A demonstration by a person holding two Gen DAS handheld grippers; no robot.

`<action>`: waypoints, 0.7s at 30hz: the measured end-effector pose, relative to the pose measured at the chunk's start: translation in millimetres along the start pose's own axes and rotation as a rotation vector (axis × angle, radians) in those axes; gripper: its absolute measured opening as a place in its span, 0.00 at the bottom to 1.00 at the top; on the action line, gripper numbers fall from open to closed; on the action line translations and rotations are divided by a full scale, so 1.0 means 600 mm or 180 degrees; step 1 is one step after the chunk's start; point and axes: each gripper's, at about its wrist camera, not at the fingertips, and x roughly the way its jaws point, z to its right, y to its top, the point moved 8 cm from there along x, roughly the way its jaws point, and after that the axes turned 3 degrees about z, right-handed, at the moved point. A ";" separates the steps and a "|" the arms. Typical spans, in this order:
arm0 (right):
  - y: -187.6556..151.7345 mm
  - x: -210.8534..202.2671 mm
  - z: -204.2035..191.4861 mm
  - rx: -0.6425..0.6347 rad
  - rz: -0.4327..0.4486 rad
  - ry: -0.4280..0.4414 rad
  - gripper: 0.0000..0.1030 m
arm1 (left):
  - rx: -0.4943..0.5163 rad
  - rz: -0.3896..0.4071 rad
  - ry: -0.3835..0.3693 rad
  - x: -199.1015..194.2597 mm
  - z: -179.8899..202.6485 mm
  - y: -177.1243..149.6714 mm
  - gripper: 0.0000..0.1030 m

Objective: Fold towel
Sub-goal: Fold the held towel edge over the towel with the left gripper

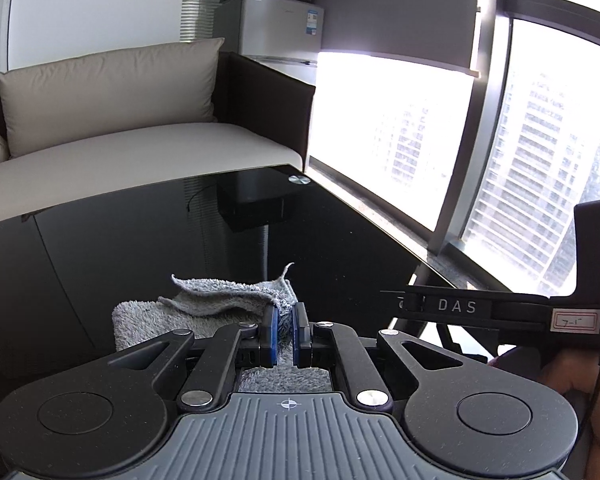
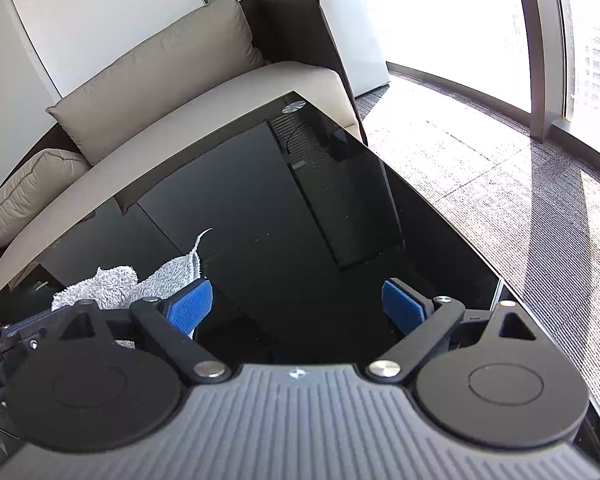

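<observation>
The left gripper pinches a fluffy grey towel bunched just ahead on the glossy black glass table, the right gripper spread empty nearby; dragging one-handed risks a crooked fold.

Left gripper: blue pads pinched on a fold of grey towel, which lies bunched on black glass table. Beige sofa beyond; right gripper alongside.
</observation>
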 end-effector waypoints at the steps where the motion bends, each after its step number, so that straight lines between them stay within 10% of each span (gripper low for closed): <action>1: 0.000 0.000 0.000 0.0004 -0.0001 0.0004 0.91 | 0.0043 -0.0015 -0.0017 0.002 0.005 -0.005 0.06; 21: 0.000 0.000 -0.017 -0.0079 0.0030 0.0071 0.91 | 0.0166 -0.0085 -0.0032 -0.010 0.012 -0.055 0.27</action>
